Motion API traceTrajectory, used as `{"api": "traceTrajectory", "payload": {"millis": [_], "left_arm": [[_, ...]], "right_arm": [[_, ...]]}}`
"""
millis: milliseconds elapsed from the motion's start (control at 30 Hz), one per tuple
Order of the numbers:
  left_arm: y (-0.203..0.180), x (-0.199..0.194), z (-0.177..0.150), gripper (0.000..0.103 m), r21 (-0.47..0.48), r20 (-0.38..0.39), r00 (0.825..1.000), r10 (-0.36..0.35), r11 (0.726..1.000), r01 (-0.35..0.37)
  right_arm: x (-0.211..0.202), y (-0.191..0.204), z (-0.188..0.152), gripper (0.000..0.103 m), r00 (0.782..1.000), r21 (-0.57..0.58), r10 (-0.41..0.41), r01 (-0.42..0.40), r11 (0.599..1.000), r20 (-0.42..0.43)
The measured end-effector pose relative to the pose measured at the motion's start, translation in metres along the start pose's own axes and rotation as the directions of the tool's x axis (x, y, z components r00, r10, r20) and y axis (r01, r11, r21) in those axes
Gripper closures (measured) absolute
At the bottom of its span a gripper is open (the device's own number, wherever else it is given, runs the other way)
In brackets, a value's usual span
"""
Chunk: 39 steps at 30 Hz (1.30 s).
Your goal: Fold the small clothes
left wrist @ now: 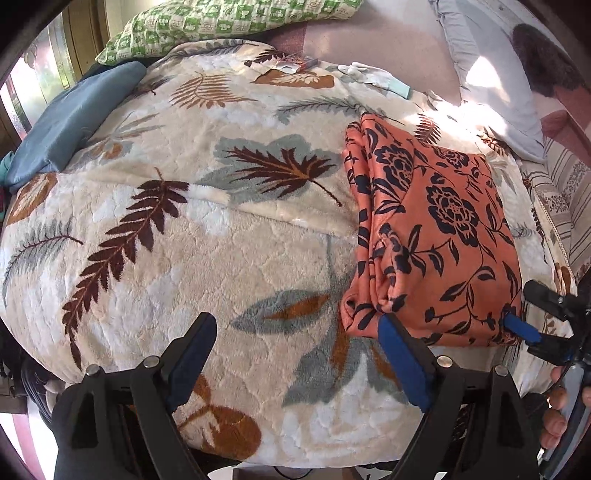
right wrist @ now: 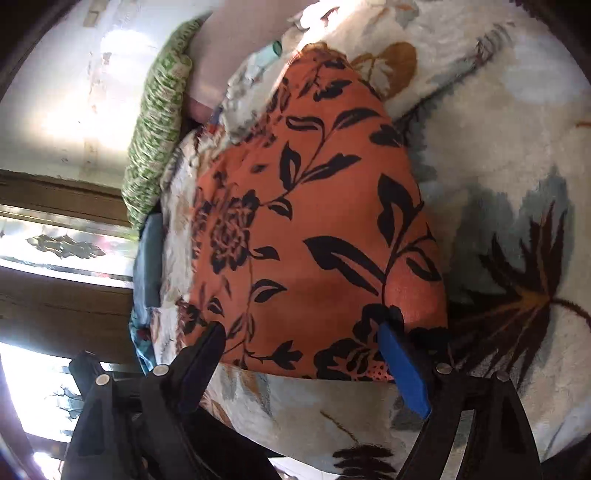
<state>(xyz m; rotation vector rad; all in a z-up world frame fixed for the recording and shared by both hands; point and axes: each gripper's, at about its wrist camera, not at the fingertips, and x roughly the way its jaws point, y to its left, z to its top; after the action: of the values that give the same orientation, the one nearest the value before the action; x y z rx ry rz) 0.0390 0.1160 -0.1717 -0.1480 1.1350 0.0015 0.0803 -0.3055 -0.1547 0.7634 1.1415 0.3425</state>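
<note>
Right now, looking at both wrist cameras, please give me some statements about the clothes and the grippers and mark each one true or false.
1. The orange floral garment lies folded on the leaf-print blanket. True.
2. The left gripper is shut on the garment. False: its jaws stand wide open, holding nothing.
3. A green checked pillow lies at the far end of the bed. True.
4. The right gripper has lifted the garment off the blanket. False: it is open at the garment's near edge, and the garment lies flat.
5. A folded blue cloth sits on top of the orange garment. False: it lies apart, at the blanket's far left.
</note>
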Motion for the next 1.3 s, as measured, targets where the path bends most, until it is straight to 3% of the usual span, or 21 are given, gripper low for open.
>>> {"api": "traceTrajectory", "payload": {"millis": [133,400,533,900,1167,1300], "left_arm": [[0.001,-0.016,-0.001,0.013,0.009,0.046,0.998,0.031,0.999,-0.031],[-0.014,-0.034,-0.004,0.013,0.064,0.111,0.993,0.047,0.996,-0.054],[-0.023,-0.041,-0.007,0.013,0.088,0.126,0.991,0.039,0.995,-0.050],[-0.019,-0.044,-0.008,0.013,0.072,0.135,0.989,0.056,0.995,-0.066],[-0.031,-0.058,-0.009,0.013,0.083,0.190,0.980,0.054,0.994,-0.071],[-0.037,-0.060,-0.010,0.013,0.114,0.198,0.978,0.068,0.989,-0.092]], "right_arm": [[-0.029,0.019,-0.016,0.016,0.996,-0.087,0.027,-0.019,0.996,0.086],[-0.053,0.039,-0.070,0.016,0.964,-0.230,-0.157,0.207,0.951,0.216],[-0.059,0.045,-0.087,0.016,0.945,-0.289,-0.209,0.279,0.916,0.250],[-0.049,0.075,-0.087,0.016,0.921,-0.363,-0.258,0.356,0.861,0.292],[-0.054,0.080,-0.093,0.016,0.865,-0.392,-0.356,0.483,0.783,0.354],[-0.057,0.081,-0.090,0.016,0.855,-0.388,-0.370,0.500,0.774,0.364]]}}
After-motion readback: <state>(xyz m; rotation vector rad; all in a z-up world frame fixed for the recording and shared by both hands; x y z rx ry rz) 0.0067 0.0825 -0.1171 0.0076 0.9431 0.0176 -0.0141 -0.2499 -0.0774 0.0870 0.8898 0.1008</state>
